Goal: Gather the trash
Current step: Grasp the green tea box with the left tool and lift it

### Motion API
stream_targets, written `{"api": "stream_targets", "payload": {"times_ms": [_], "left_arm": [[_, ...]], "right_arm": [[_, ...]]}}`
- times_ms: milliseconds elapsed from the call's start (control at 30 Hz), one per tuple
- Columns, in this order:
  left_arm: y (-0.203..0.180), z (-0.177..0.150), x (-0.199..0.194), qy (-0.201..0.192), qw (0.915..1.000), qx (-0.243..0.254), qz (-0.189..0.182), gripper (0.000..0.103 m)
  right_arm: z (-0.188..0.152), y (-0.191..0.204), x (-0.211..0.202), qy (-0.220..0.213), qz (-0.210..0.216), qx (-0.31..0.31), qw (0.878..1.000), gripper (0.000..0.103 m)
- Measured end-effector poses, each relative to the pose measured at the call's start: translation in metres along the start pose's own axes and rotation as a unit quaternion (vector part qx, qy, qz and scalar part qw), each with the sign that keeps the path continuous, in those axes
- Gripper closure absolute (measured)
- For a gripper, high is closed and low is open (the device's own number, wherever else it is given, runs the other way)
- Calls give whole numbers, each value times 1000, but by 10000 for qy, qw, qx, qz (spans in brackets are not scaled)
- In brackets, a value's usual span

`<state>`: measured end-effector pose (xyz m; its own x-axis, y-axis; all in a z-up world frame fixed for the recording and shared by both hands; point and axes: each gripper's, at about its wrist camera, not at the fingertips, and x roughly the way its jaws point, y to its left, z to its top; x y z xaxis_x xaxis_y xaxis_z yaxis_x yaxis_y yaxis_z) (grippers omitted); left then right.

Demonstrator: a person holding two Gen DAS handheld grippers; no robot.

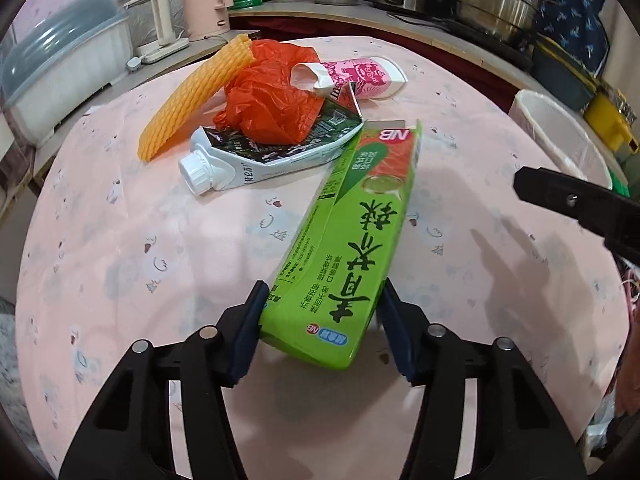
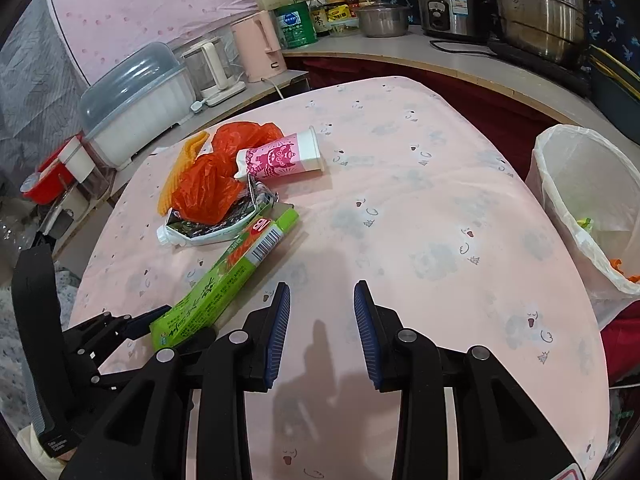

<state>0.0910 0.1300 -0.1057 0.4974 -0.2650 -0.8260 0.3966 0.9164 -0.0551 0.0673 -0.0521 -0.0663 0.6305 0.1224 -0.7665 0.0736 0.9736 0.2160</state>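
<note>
On the pink table (image 1: 120, 240) the left gripper (image 1: 322, 316) clamps the green box (image 1: 348, 240), other litter waiting behind, while the right view shows the right gripper (image 2: 322, 330) apart and empty, bin (image 2: 560, 200) holding scraps.

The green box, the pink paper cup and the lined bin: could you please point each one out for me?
green box (image 1: 348, 248): left wrist view, middle of its printed top face.
pink paper cup (image 2: 280, 158): right wrist view, its patterned side wall.
lined bin (image 2: 560, 184): right wrist view, the bag-covered wall near the rim.
</note>
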Motion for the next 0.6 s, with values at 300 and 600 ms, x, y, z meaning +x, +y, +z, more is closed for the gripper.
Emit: {"api": "stream_targets", "payload": {"times_ms": [300, 600], "left_arm": [[-18, -8, -9, 42, 9996, -75, -257, 56], [-31, 7, 4, 93, 9997, -219, 76, 38]], "right_arm": [[4, -2, 6, 10, 53, 32, 10000, 70], [7, -16, 4, -36, 32, 167, 9998, 70]]}}
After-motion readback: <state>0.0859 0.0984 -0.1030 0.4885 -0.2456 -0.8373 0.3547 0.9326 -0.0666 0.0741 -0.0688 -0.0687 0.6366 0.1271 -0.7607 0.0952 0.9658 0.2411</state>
